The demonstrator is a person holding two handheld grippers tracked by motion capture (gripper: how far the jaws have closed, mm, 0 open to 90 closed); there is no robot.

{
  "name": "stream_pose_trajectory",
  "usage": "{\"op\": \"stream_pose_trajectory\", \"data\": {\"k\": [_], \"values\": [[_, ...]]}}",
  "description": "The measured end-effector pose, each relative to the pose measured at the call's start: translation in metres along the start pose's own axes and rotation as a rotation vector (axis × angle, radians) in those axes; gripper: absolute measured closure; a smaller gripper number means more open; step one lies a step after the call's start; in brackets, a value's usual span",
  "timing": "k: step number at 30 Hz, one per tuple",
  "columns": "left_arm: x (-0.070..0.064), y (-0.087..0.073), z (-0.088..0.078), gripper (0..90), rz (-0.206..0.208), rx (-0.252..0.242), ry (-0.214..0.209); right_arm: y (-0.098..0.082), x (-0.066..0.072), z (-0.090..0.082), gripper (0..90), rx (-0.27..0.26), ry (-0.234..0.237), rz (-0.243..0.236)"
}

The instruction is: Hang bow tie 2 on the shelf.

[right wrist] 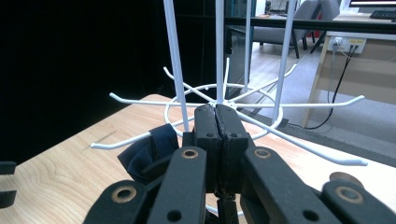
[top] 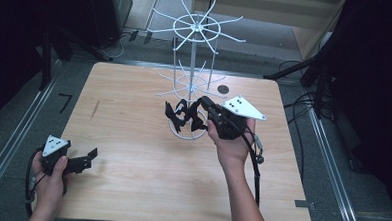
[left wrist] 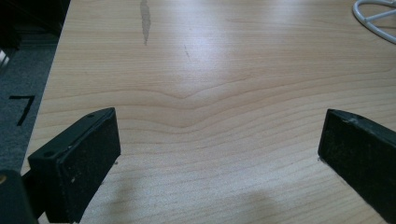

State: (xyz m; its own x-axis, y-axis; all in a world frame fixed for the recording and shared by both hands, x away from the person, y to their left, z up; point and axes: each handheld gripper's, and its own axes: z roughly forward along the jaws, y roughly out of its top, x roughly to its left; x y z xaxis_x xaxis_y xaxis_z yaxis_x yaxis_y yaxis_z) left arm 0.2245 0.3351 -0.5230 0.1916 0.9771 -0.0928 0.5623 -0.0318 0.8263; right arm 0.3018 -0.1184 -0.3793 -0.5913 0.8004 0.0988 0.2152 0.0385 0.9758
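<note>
- Right gripper is by the tall white wire rack w/ spokes, jaws pinched tight, maybe on a thin bit of the dark blue cloth thing, to hang it on a low spoke.
- Left gripper rests at the light wood table edge, jaws wide, nothing inside, just waiting.

White wire rack, pale wood-grain table, dark navy cloth, black claws

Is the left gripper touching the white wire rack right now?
Apart. In the high view the left gripper sits near the table's corner, bare wood between it and the white wire rack.
</note>
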Motion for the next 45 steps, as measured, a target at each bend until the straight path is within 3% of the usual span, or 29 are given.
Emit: {"op": "stream_pose_trajectory", "data": {"k": [8,17,26,35,36,45], "values": [[0.0,0.0,0.0,0.0,0.001,0.001,0.001,0.0,0.002,0.004,86.4,0.0,-0.004,0.022],[0.0,0.0,0.0,0.0,-0.001,0.0,-0.001,0.001,0.0,0.0,56.5,-0.025,-0.039,0.04],[0.0,0.0,0.0,0.0,0.002,0.002,0.001,0.0,-0.002,-0.007,46.1,-0.036,-0.043,0.048],[0.0,0.0,0.0,0.0,0.004,0.002,0.001,-0.006,-0.007,-0.016,23.6,-0.022,-0.045,0.074],[0.0,0.0,0.0,0.0,0.003,0.003,0.001,-0.007,-0.007,-0.018,17.8,-0.015,-0.041,0.076],[0.0,0.0,0.0,0.0,0.004,0.003,0.002,-0.016,-0.013,-0.025,1.3,0.009,-0.048,0.103]]}}
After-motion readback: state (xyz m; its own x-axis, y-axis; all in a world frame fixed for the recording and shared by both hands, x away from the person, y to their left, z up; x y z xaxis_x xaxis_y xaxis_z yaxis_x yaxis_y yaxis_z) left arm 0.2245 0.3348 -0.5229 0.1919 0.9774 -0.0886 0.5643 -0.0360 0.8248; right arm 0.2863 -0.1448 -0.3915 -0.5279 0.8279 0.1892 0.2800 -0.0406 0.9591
